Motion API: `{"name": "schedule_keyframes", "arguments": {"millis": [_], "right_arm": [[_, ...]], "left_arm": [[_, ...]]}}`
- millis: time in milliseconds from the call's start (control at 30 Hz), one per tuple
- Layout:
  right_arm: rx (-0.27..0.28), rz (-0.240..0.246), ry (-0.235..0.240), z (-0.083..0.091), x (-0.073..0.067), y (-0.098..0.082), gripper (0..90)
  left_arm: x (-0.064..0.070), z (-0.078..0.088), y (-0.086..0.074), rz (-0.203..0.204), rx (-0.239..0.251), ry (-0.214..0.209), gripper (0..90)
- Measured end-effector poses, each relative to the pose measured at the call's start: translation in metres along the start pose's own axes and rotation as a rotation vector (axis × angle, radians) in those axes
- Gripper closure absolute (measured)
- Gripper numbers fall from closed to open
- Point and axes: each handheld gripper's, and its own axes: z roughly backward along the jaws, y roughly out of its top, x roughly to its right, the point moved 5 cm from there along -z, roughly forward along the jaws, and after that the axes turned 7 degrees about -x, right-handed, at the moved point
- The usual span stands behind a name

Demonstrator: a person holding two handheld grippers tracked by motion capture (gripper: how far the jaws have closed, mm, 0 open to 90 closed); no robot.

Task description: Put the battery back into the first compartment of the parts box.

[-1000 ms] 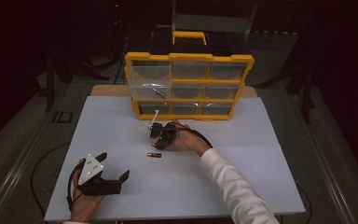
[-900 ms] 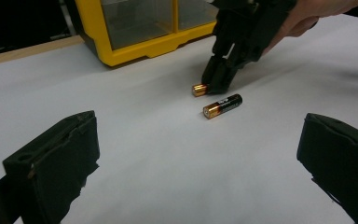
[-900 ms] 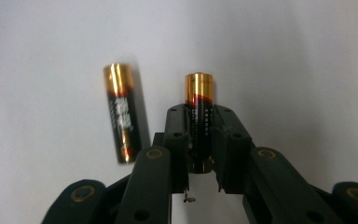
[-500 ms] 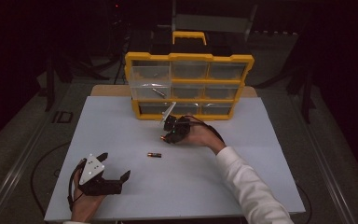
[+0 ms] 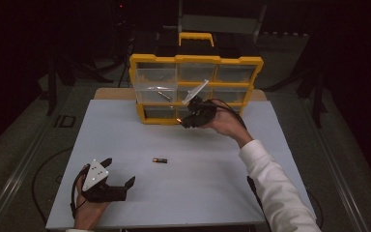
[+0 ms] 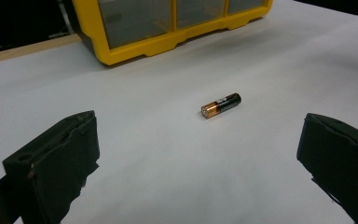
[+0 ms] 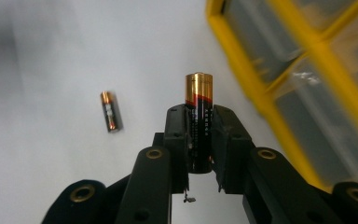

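From the high view we are looking down on a white rectangular table (image 5: 270,193), and the right gripper (image 5: 186,121) is hanging in the air just in front of the yellow plastic organiser box with clear drawers (image 5: 195,87), with something small and copper-tipped showing at its jaws. The left gripper (image 5: 121,186) is resting near the table's front left corner, its jaws standing wide apart with nothing between them. A second, loose black-and-copper battery (image 5: 160,160) is lying flat on the table between the two grippers, well apart from both.

Switching to the left gripper view, we are seeing that loose battery (image 6: 221,105) lying ahead between the spread jaws, the yellow box (image 6: 168,42) beyond it.

In the right gripper view, the jaws are clamping a black-and-copper cylindrical battery (image 7: 199,100) by its lower half, copper end sticking out past the pads, the box (image 7: 279,84) blurred alongside it and the loose battery (image 7: 109,112) lying off to the other side.
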Motion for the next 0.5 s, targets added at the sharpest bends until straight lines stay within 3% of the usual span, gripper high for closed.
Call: {"name": "schedule_keyframes", "arguments": {"millis": [500], "right_arm": [[0.083, -0.05, -0.073, 0.064, 0.022, 0.035, 77.0]], "left_arm": [[0.0, 0.0, 0.0, 0.0, -0.001, 0.0, 0.0]]}}
